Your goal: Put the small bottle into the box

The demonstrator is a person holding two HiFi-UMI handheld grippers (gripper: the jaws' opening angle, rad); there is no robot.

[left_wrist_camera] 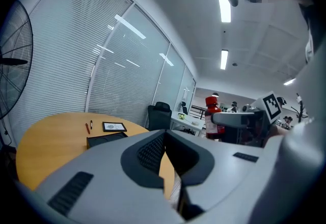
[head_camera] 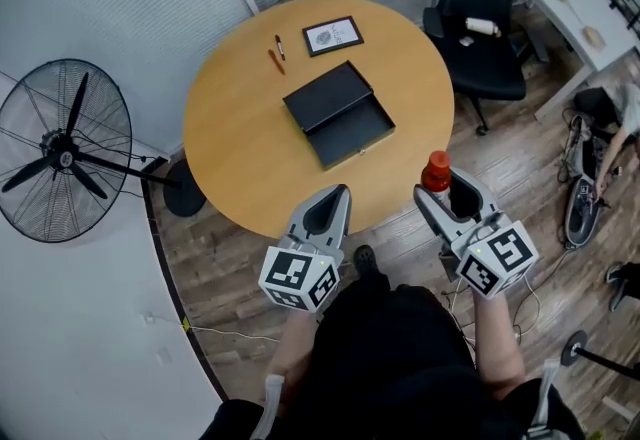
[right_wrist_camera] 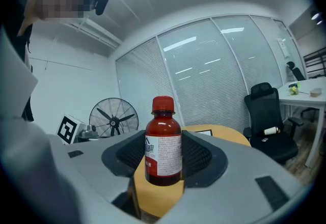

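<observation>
A small red bottle (head_camera: 436,171) with a red cap and white label stands upright between the jaws of my right gripper (head_camera: 441,196), which is shut on it just off the near right edge of the round wooden table (head_camera: 240,148). The right gripper view shows the bottle (right_wrist_camera: 163,141) filling the centre of my right gripper (right_wrist_camera: 163,163). The black box (head_camera: 338,114) lies open at the table's middle. My left gripper (head_camera: 333,200) hovers at the near table edge, shut on nothing. In the left gripper view, the left gripper (left_wrist_camera: 164,156) has its pads together, with the box (left_wrist_camera: 106,140) left and the bottle (left_wrist_camera: 213,116) right.
A framed picture (head_camera: 332,35) and two pens (head_camera: 278,53) lie on the far part of the table. A black office chair (head_camera: 478,18) stands at the table's far right, beside a white desk (head_camera: 570,8). A standing fan (head_camera: 65,150) is on the floor at left.
</observation>
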